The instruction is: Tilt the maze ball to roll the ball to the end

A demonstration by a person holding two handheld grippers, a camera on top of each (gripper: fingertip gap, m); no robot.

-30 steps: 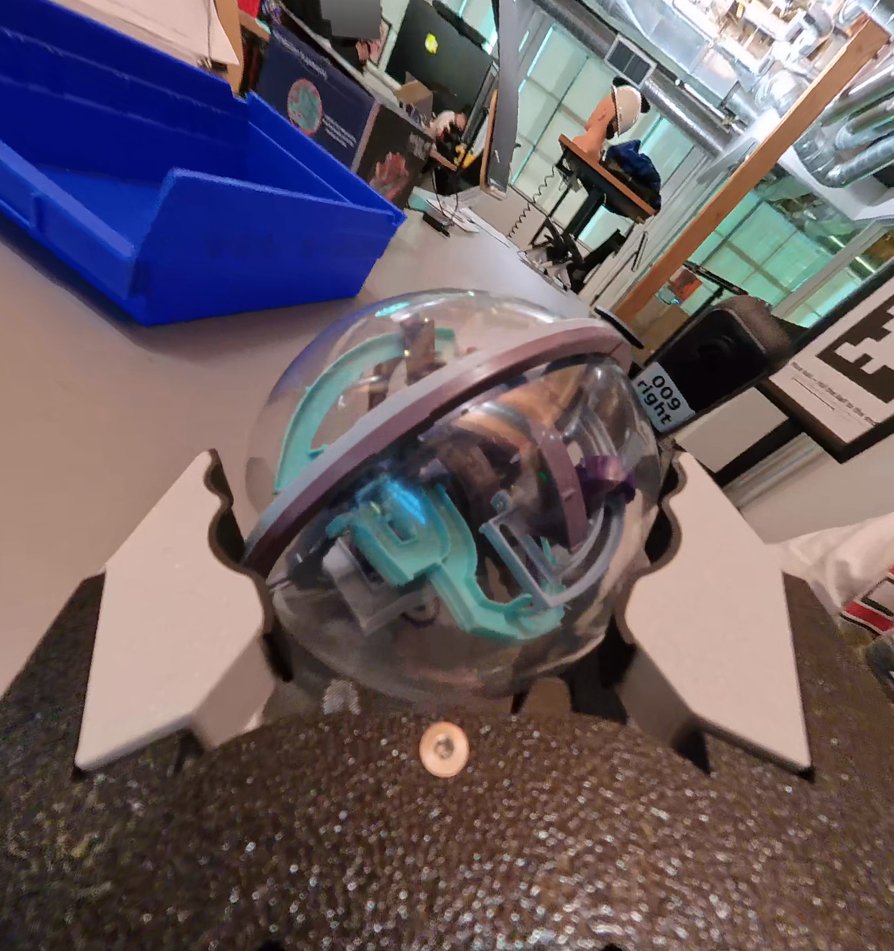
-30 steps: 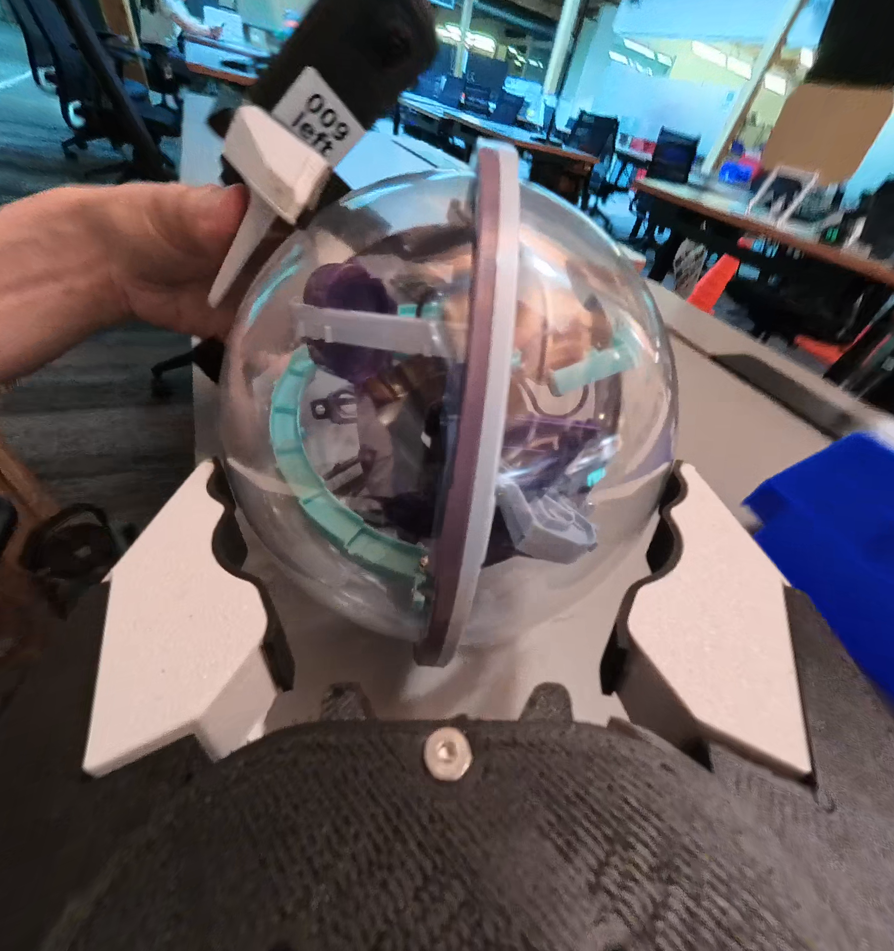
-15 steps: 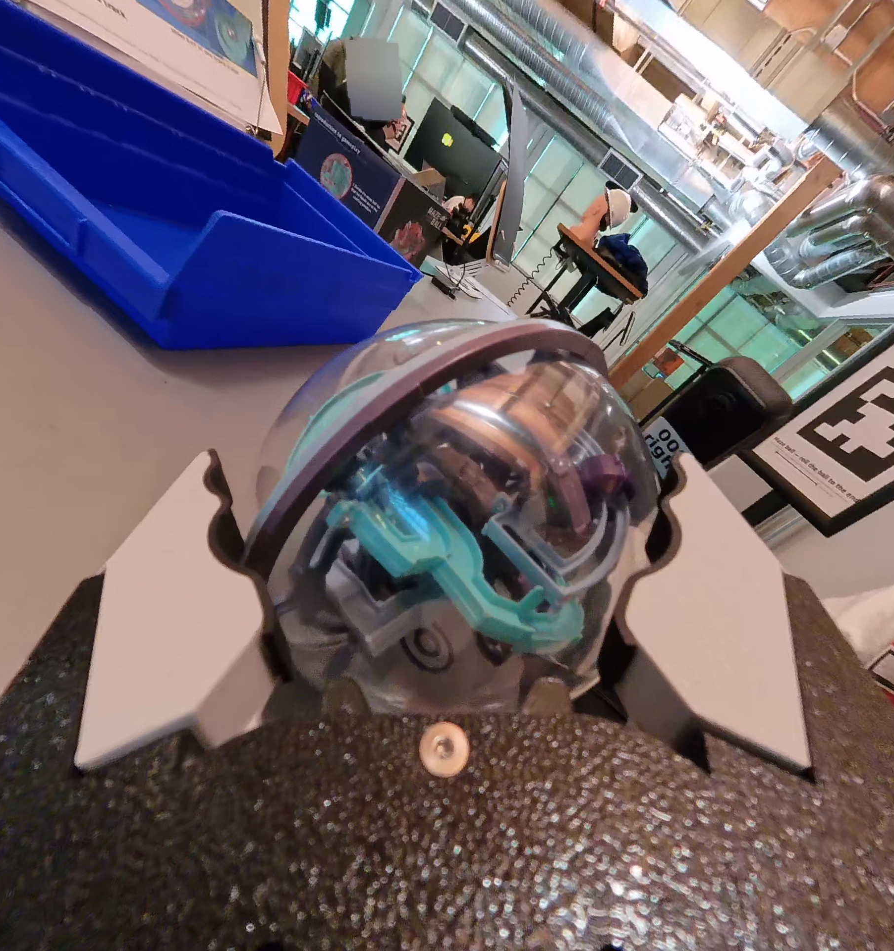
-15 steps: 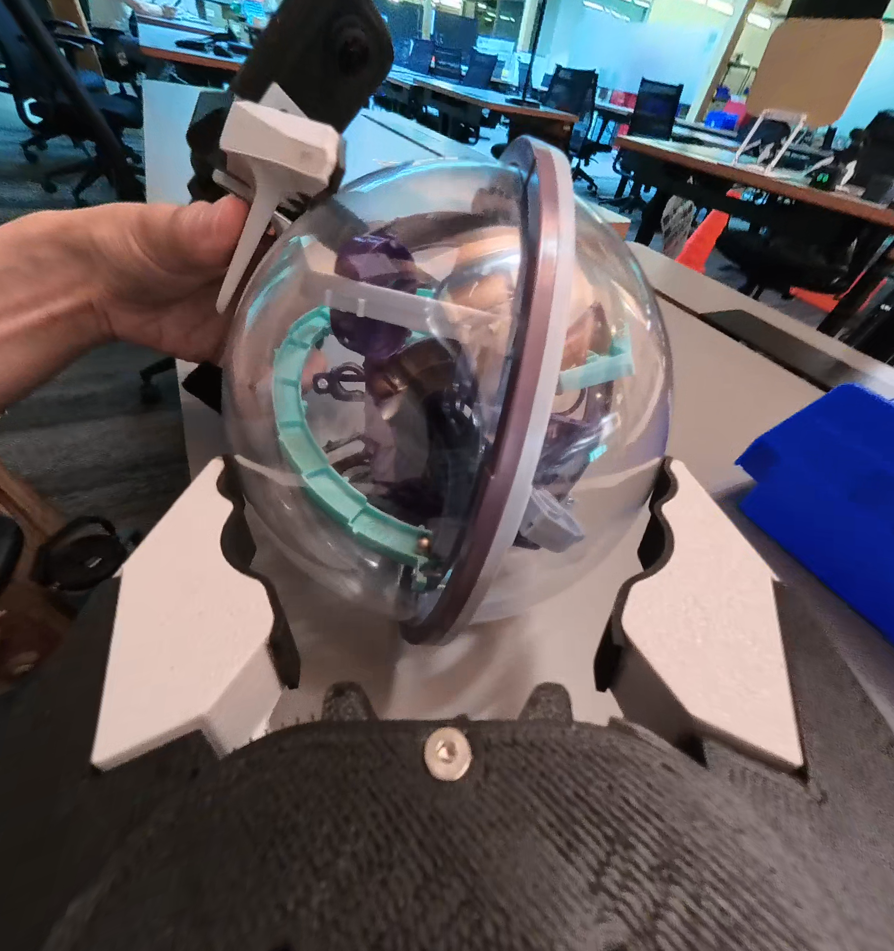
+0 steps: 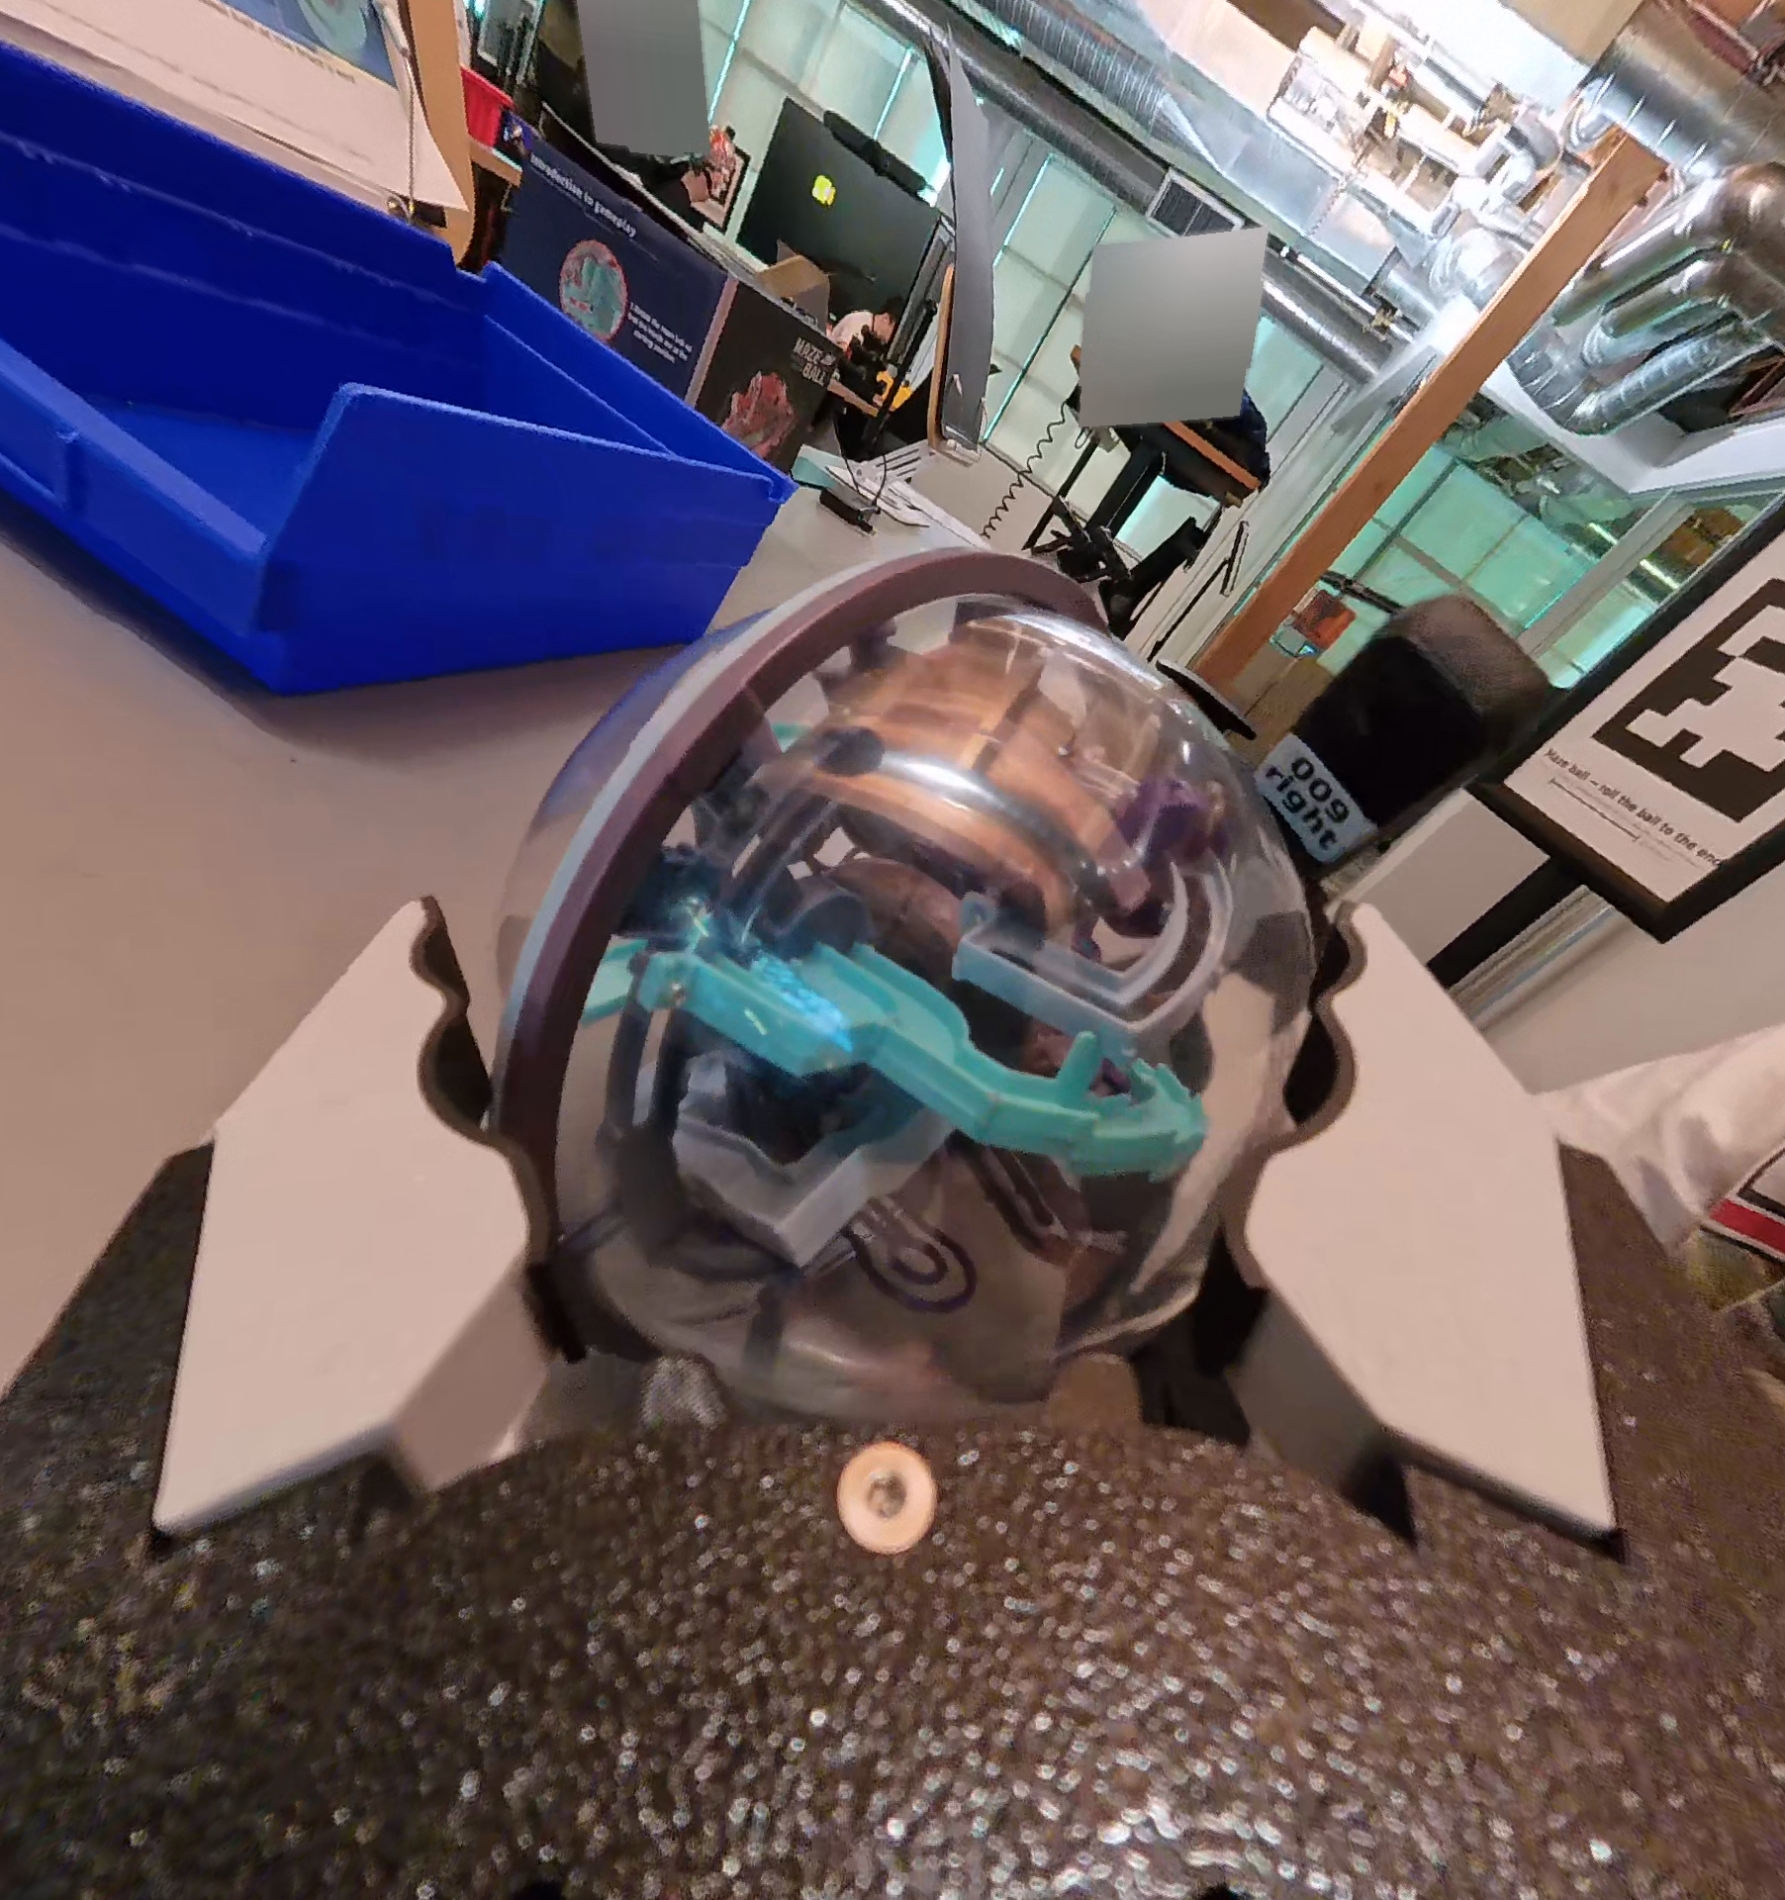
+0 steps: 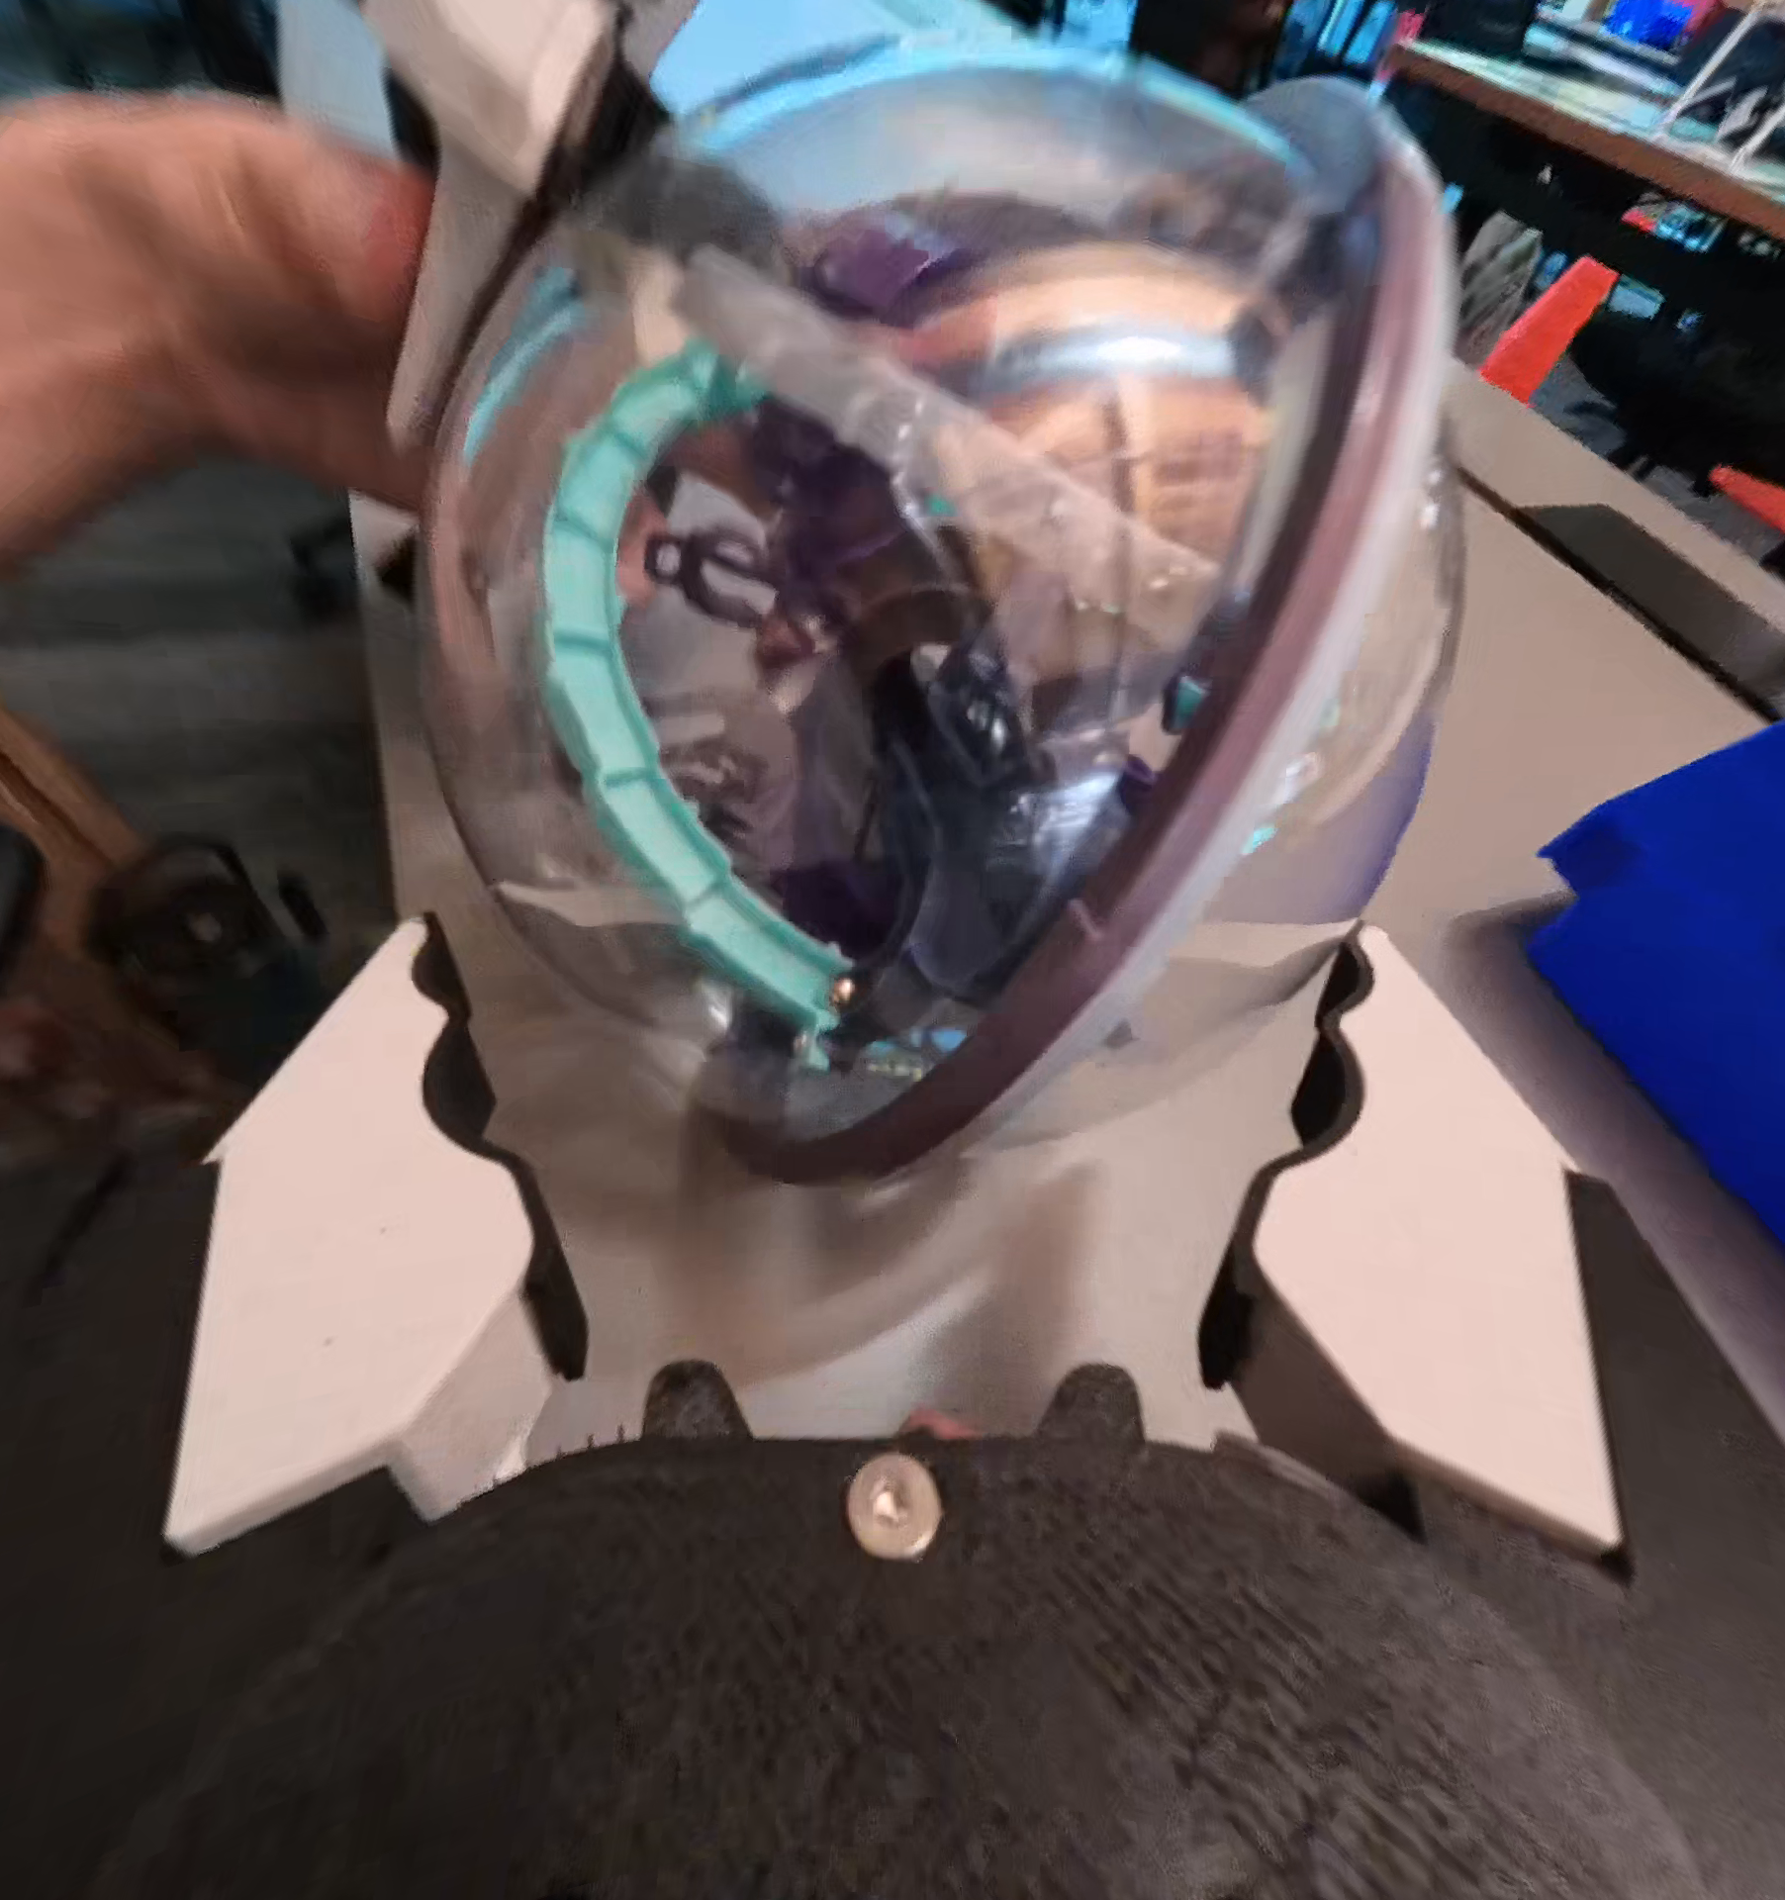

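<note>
The maze ball [image 5: 899, 977] is a clear sphere with a dark purple ring and teal, grey and brown tracks inside. My left gripper [image 5: 888, 915] is shut on it, with the ball deep between both fingers. In the right wrist view the ball [image 6: 930, 617] is blurred. Its lower part sits between the tips of my right gripper [image 6: 888, 925], which closes on it. A small metal ball [image 6: 842, 987] lies at the lower end of the teal track. The right gripper's body [image 5: 1402, 720] shows behind the ball. The left gripper [image 6: 498, 93] and a hand [image 6: 148, 308] show at the upper left.
A blue bin [image 5: 354, 463] stands on the grey table [image 5: 148, 823] to the far left; it also shows in the right wrist view [image 6: 1711, 977]. A framed black-and-white marker sign [image 5: 1711, 699] stands at the right. Desks and chairs lie beyond.
The ball has turned in both grasps: its purple ring swung from diagonal to steep at the left in the left view. It leaned over to the right in the right view. Both grips held.
</note>
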